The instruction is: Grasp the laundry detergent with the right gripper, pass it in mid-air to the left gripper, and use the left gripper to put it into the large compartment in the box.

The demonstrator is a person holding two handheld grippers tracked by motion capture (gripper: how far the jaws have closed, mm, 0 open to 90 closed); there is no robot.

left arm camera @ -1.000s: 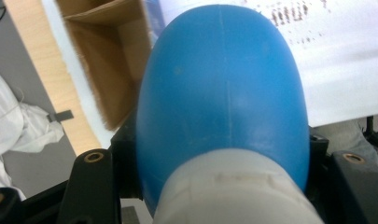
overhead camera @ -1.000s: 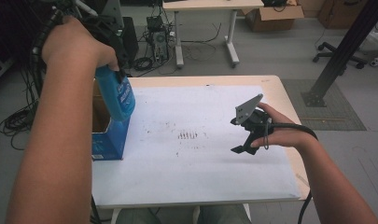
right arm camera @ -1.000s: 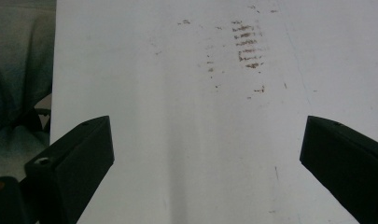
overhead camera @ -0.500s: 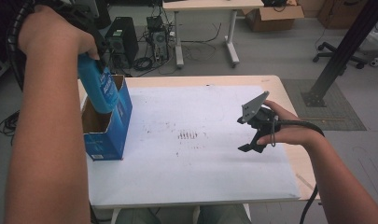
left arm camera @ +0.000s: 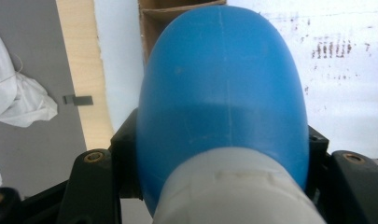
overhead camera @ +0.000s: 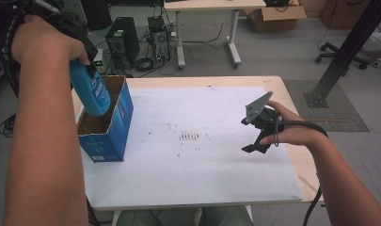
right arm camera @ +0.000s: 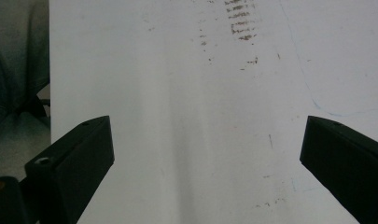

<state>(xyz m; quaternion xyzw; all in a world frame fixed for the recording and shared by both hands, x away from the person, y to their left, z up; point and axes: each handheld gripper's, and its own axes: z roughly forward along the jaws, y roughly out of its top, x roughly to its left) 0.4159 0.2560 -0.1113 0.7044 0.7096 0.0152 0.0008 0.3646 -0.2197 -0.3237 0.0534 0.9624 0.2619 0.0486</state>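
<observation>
While left claw (overhead camera: 82,52) grips blue bottle (overhead camera: 90,92) above box (overhead camera: 110,129), right claw (overhead camera: 254,141) spread

A pale wooden counter (overhead camera: 291,101) carries a stained white sheet (overhead camera: 197,155) beneath the right gripper (overhead camera: 255,141); an open blue cardboard box (overhead camera: 110,134) stands well off toward the left gripper (overhead camera: 87,56).

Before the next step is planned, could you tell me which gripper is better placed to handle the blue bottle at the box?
Left: the left gripper is shut on the blue bottle above the open box; the right gripper is open, far across the table.
</observation>
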